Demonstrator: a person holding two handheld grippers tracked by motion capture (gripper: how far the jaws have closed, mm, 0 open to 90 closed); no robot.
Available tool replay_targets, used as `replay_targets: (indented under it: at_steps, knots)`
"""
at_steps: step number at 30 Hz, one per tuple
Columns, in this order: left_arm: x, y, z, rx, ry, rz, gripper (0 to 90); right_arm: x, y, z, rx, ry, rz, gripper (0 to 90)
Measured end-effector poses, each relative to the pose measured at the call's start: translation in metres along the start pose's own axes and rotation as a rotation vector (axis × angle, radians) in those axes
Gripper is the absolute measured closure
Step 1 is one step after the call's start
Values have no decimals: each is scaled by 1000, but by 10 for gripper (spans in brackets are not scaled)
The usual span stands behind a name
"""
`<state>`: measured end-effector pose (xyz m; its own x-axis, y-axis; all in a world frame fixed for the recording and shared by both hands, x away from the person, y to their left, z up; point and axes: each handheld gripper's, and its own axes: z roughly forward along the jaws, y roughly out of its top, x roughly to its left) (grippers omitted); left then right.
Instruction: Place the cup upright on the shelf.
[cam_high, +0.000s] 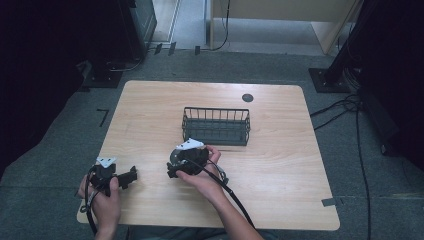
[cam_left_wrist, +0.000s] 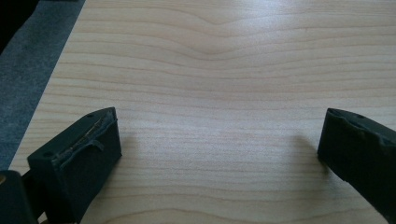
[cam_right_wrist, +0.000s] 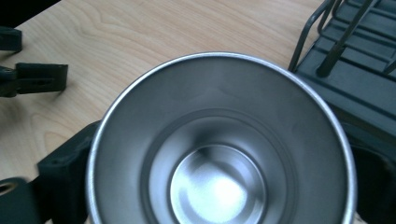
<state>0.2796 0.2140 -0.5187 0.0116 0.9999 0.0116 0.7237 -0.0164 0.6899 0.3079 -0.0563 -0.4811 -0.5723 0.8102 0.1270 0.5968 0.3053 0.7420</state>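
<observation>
A shiny steel cup (cam_right_wrist: 215, 140) sits between the jaws of my right gripper (cam_right_wrist: 219, 179), its open mouth facing the camera and nothing inside it. In the high view the right gripper (cam_high: 173, 162) is shut on the cup (cam_high: 175, 154) just in front of a dark wire basket (cam_high: 216, 126) at the table's middle. My left gripper (cam_high: 129, 176) rests low near the table's front left, jaws wide apart. In its own view the left gripper (cam_left_wrist: 219, 135) has only bare wood between its fingers.
The light wooden table (cam_high: 280, 165) has a small dark round cap (cam_high: 247, 97) near its far edge. The basket (cam_right_wrist: 355, 60) stands just right of the cup. The left gripper (cam_right_wrist: 32, 77) lies to the cup's far left. Cables run across the grey floor at the right.
</observation>
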Motion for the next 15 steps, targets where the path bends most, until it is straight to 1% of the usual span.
replay_targets:
  at_steps: [2, 3, 5, 7, 8, 9, 12, 13, 15]
  knots:
    - [0, 0, 0, 0, 0, -1, 0, 1, 0, 1, -7, 11, -5, 65]
    - [0, 0, 0, 0, 0, 0, 0, 3, -1, 2, -11, 3, -23, 98]
    - [0, 0, 0, 0, 0, 0, 0, 4, -1, 2, -9, -1, -27, 107]
    - [0, 0, 0, 0, 0, -1, 0, 5, -3, 4, 4, -15, -42, 125]
    - [0, 0, 0, 0, 0, -1, 0, 6, -4, 6, 15, -30, -53, 130]
    - [0, 0, 0, 0, 0, -1, 0, 6, -4, 7, 17, -37, -52, 141]
    - [0, 0, 0, 0, 0, -1, 0, 5, -5, 7, 17, -36, -50, 152]
    - [0, 0, 0, 1, 0, -1, 0, 5, -5, 6, 15, -38, -53, 172]
    - [0, 0, 0, 0, 0, -1, 0, 6, -4, 5, 18, -44, -67, 177]
